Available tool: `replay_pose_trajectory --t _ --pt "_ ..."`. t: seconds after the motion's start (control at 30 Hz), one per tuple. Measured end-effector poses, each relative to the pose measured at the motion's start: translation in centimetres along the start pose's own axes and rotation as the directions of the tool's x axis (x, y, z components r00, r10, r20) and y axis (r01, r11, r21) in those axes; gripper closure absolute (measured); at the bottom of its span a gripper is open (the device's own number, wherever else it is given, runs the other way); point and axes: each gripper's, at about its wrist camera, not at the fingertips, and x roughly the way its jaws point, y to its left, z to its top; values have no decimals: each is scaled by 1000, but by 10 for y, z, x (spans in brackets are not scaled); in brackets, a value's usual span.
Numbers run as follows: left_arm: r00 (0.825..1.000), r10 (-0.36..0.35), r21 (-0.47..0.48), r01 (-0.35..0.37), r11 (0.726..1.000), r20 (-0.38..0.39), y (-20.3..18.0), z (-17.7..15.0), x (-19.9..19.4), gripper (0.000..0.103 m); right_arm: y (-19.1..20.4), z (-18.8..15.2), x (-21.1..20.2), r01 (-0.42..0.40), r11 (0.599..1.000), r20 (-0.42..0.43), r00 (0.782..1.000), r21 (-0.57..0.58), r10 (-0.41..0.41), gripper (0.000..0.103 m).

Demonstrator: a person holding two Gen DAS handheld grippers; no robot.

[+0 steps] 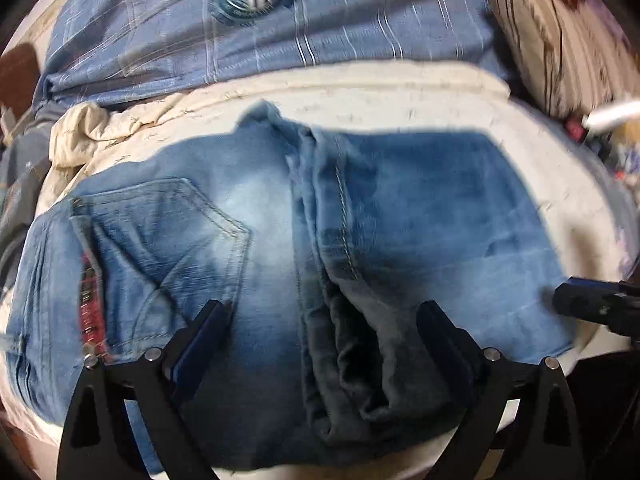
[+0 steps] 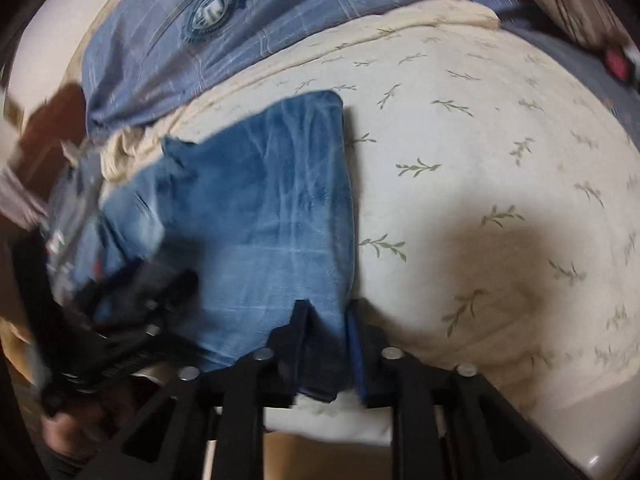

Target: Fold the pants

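Jeans (image 2: 260,216) edge sits pinched in right gripper (image 2: 326,320); left gripper (image 1: 324,320) spread above.

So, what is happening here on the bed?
A person with a gripper in each hand is folding a pair of blue jeans on a cream bedsheet printed with leaf sprigs. The right gripper is shut on the near edge of the folded denim. The left gripper hangs open over the jeans, near the back pocket, and grips nothing. A blue plaid cloth lies behind.
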Motion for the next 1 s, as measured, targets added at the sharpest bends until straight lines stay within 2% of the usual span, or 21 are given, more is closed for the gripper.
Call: replay_pose_trajectory --t 0.03,0.07,0.17,0.23,0.27,0.33,0.37,0.4,0.43,0.47,0.53,0.57,0.63,0.67,0.7,0.77,0.87,0.9,0.93,0.97,1.0 --pt "999 -17 -29 18 999 39 8 -1 -14 6 3 3 -11 12 1000 38 999 -11 -11 35" --pt "997 -20 -49 23 999 69 12 -2 -25 6 5 5 -19 17 1000 62 998 -16 -16 34" --pt "987 -15 -165 42 985 162 42 -16 -61 6 17 22 -40 -78 997 142 987 -16 80 34" --pt "980 -5 -291 65 954 201 74 -31 -79 6 26 34 -34 -148 988 141 978 -35 151 34" --pt "978 3 -363 75 929 209 90 -38 -85 6 34 41 -23 -180 983 130 975 -32 183 34" --pt "974 -6 -525 126 842 225 131 -60 -91 6 33 48 -4 -220 976 97 971 -8 219 34" --pt "975 -5 -580 136 803 222 146 -70 -91 7 31 53 15 -210 978 71 975 6 209 33" --pt "976 -13 -637 152 756 217 163 -81 -89 7 22 55 41 -159 986 22 987 40 158 33" --pt "980 -16 -670 149 727 200 172 -87 -86 7 13 54 55 -179 979 12 984 95 179 32" --pt "983 -16 -700 144 699 185 180 -93 -84 7 13 54 47 -189 976 51 982 106 184 33" --pt "983 -19 -756 153 636 183 196 -105 -81 7 25 58 35 -180 978 24 984 110 179 32" --pt "982 -20 -784 162 599 187 204 -111 -80 7 39 59 24 -217 973 51 976 76 213 32" --pt "983 -49 -807 175 565 179 206 -113 -70 7 68 60 10 -235 972 76 969 -5 234 32" --pt "982 -66 -812 185 554 179 207 -114 -66 7 79 59 11 -258 966 68 963 -26 259 32" --pt "981 -84 -817 194 543 177 207 -114 -61 7 98 57 15 -312 949 37 949 -52 314 32" --pt "979 -98 -816 202 541 177 205 -114 -56 7 129 50 28 -395 915 -32 919 -77 394 32" --pt "977 -119 -825 213 523 178 207 -115 -48 7 161 31 66 -536 844 -162 834 -14 527 32" --pt "977 -116 -828 211 519 177 209 -114 -47 7 170 24 87 -547 837 -216 816 12 536 32" --pt "978 -115 -831 211 515 177 209 -114 -46 7 173 16 99 -532 846 -253 817 18 519 32" --pt "978 -117 -831 210 515 175 210 -112 -45 7 176 9 127 -465 884 -335 828 39 450 33" --pt "979 -119 -830 206 519 168 209 -111 -44 7 176 5 140 -423 904 -353 837 66 418 36"
